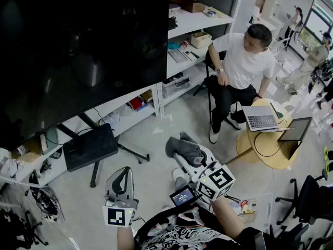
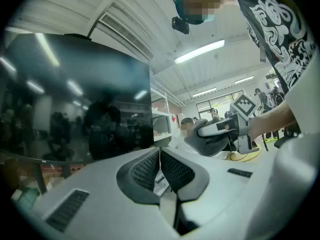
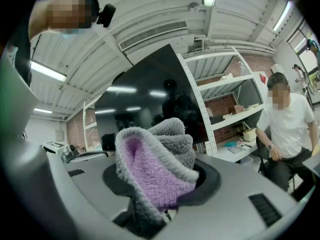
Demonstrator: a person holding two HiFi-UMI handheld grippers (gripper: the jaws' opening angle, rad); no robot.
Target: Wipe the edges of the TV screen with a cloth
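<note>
Now, right gripper (image 3: 161,196): pinching the grey-and-purple cloth (image 3: 152,166), bunching it between both jaws.
Left gripper (image 2: 160,165): pressing jaw to jaw, gripping nothing.
TV screen (image 1: 78,46): hanging up-left, well apart from the cloth.
Risk: possibly scraping bare jaw tips along the screen, through uneven bunching.
Shelf box (image 1: 201,39): sitting on shelving, showing contents too small for telling.

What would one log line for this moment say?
phase: wiping not under way | right gripper: shut on cloth | left gripper: shut, empty | TV screen: apart from both grippers
</note>
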